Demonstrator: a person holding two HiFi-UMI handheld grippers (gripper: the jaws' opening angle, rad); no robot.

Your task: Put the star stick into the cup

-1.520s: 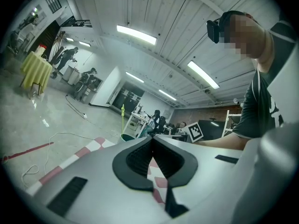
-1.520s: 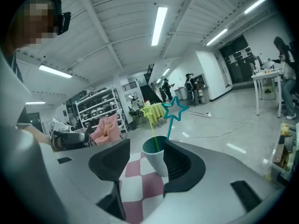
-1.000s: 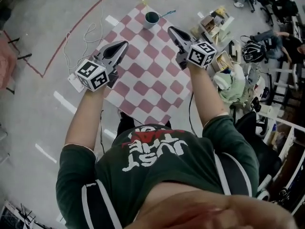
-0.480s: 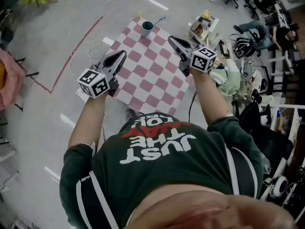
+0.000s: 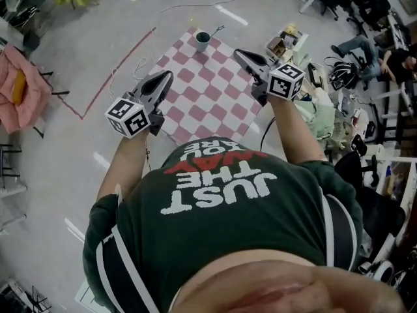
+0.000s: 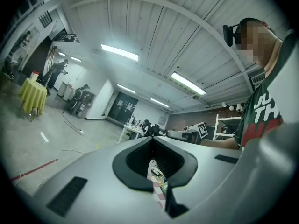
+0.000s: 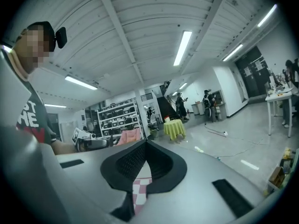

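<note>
Far below me, a dark cup (image 5: 202, 41) stands near the far corner of the pink-and-white checkered mat (image 5: 208, 93). A thin stick (image 5: 217, 29) pokes out of the cup to the right; its star end is too small to make out. My left gripper (image 5: 168, 76) hangs high over the mat's left edge, and my right gripper (image 5: 238, 53) high over its right edge. Both are shut with nothing between them. In the left gripper view (image 6: 152, 139) and the right gripper view (image 7: 145, 143) the tips meet and only a sliver of mat shows.
Boxes and clutter (image 5: 287, 41) lie on the floor right of the mat, with bags and seated people (image 5: 365, 44) beyond. A red tape line (image 5: 107, 80) and a white cable (image 5: 127, 70) run to the mat's left. A pink cloth (image 5: 23, 87) hangs at far left.
Both grippers and my head have risen. The mat and cup look smaller and farther below. The grippers stay about the same distance apart.
</note>
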